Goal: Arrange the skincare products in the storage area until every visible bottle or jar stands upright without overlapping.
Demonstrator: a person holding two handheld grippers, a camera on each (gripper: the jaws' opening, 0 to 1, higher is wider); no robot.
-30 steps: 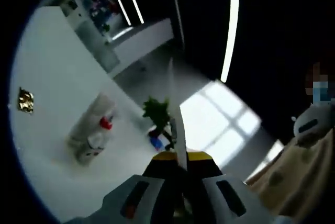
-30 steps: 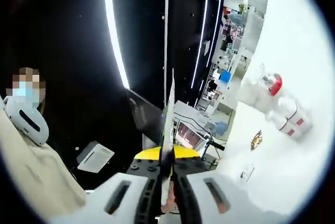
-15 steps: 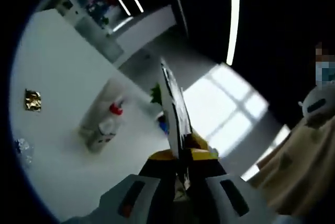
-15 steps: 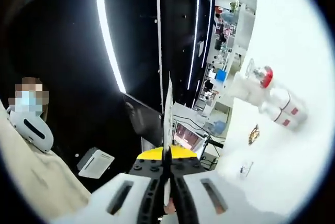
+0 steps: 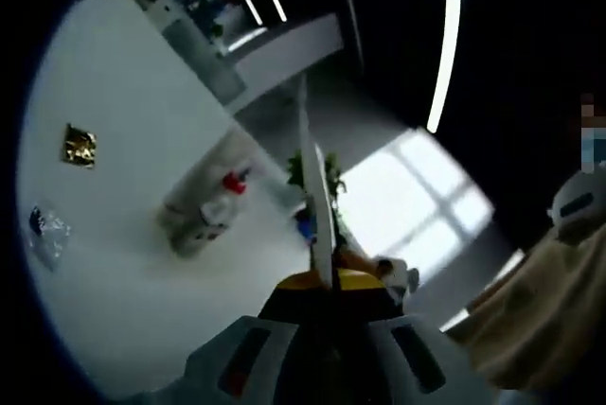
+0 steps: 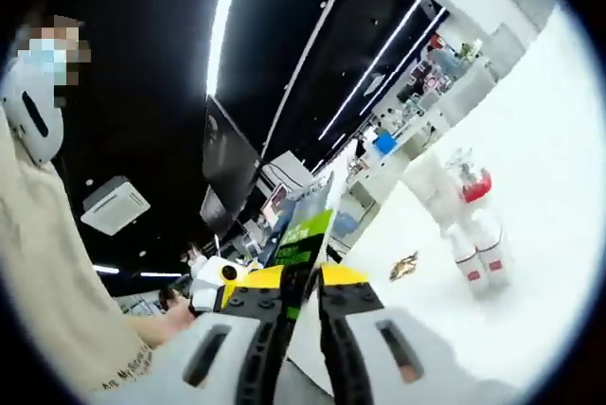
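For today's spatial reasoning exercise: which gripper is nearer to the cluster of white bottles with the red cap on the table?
Hard to call; neither is close. The left gripper and right gripper each hold a thin card, well short of the white bottles.

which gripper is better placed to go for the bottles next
Neither clearly; slight edge to the right. Both grippers are shut on a thin flat card: left gripper, right gripper. The bottles stand on the white table, larger and sharper in the right gripper view than in the left.
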